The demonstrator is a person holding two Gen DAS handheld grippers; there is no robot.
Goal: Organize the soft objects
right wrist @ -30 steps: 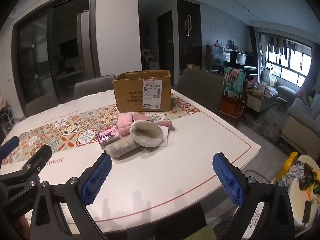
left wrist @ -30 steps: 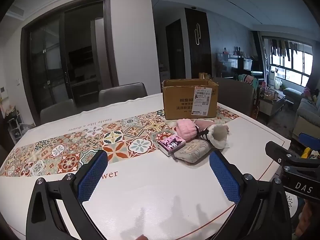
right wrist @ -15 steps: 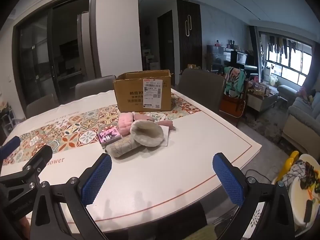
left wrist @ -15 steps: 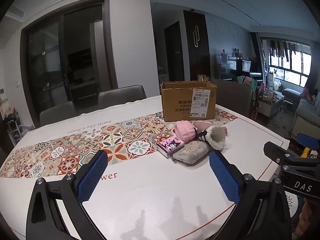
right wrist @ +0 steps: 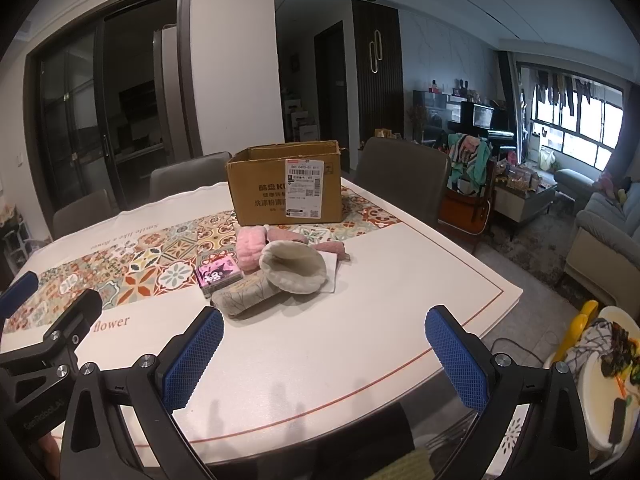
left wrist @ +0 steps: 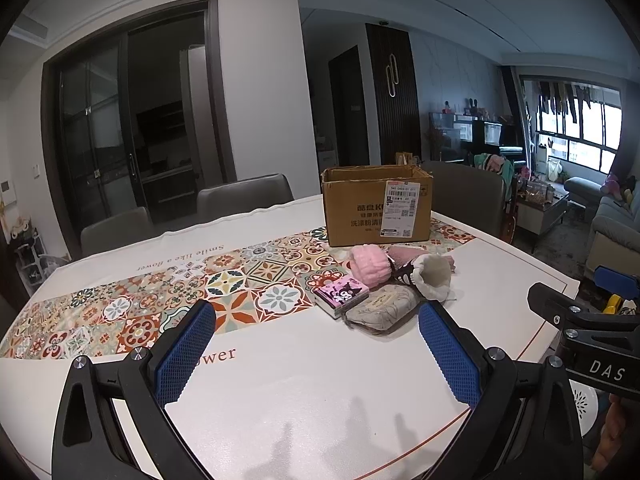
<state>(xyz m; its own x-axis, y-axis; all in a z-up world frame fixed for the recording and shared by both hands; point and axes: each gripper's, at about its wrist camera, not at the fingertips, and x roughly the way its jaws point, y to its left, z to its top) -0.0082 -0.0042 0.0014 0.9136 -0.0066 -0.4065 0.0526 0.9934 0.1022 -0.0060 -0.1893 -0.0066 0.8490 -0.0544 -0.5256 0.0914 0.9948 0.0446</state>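
Note:
A small pile of soft things lies on the table in front of an open cardboard box (left wrist: 376, 210) (right wrist: 286, 184): a fluffy pink roll (left wrist: 368, 266) (right wrist: 250, 246), a cream fleece-lined slipper (left wrist: 434, 276) (right wrist: 294, 266), a grey patterned pouch (left wrist: 382, 308) (right wrist: 244, 296) and a pink cartoon tissue pack (left wrist: 340, 294) (right wrist: 218, 276). My left gripper (left wrist: 316, 354) is open and empty, short of the pile. My right gripper (right wrist: 324, 356) is open and empty, also short of it.
The white table (left wrist: 280, 380) carries a tiled-pattern runner (left wrist: 168, 296). Grey chairs (left wrist: 244, 196) stand behind it and another (right wrist: 402, 172) at the right. The table's right edge (right wrist: 480, 280) drops to the floor; a sofa (right wrist: 604, 236) stands beyond.
Both views have shifted slightly, with the pile and box a little closer. Both grippers stay open and empty.

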